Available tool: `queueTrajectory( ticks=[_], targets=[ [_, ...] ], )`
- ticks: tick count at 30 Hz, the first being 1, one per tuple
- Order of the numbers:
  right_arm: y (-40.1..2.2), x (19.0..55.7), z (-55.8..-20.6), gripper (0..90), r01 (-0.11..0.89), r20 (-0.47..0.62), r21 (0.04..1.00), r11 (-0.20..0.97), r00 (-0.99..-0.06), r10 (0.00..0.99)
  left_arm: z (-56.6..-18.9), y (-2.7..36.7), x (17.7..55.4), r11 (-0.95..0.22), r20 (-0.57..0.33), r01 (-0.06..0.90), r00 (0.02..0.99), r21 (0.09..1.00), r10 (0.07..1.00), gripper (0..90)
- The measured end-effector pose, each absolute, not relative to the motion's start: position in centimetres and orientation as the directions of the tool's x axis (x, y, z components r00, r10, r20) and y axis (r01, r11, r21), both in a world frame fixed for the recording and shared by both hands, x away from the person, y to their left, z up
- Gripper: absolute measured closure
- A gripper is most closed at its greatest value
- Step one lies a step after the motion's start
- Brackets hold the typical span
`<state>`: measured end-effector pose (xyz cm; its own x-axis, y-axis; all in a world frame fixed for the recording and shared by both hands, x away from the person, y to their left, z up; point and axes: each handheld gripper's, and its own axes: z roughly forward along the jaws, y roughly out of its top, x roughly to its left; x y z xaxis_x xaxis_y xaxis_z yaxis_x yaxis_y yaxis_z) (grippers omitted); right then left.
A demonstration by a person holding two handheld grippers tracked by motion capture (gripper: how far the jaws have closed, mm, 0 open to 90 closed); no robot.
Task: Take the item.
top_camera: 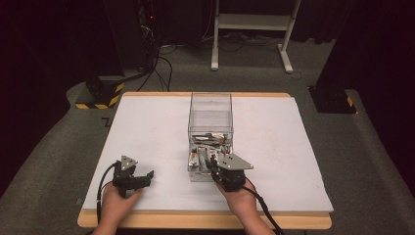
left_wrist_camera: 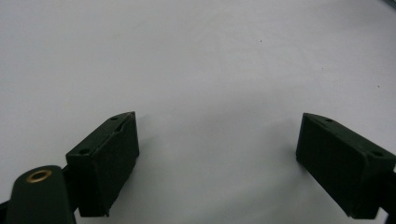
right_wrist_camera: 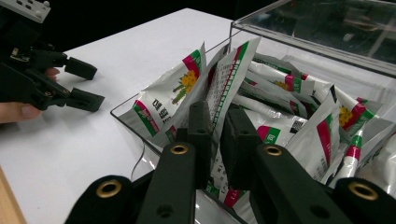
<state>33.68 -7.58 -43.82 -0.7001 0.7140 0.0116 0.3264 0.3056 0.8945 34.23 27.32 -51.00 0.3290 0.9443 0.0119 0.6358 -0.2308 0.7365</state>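
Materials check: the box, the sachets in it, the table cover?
Clear box: looks like rigid acrylic or similar plastic, glossy; see-through walls with bright edge reflections. Sachets: likely printed plastic or foil-laminate film, shiny; creases and glare, one pinched edge-on in the right tongs. Table cover: matte white sheet, paper or plastic, cannot tell; wood-coloured edge showing beneath.

High view looks down over the table (top_camera: 147, 127); both gripper views sit close (right one shares the clear box (right_wrist_camera: 299, 28)).
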Motion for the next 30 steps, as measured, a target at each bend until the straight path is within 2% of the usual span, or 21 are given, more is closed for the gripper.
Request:
queueTrajectory(
  ticks=[10,30],
  targets=[
    [-7.9,33.6,-43.6,89.1,0.337,0.041,0.9,0.277,-0.696,0.717,-51.0,27.3,34.2,-0.231,0.012,0.636,0.329,0.737,0.944,13.3],
    [-9.0,33.3,-42.6,89.7,0.299,0.043,0.928,0.221,-0.677,0.735,-51.0,27.3,34.2,-0.231,0.012,0.636,0.329,0.737,0.944,13.3]
  ],
)
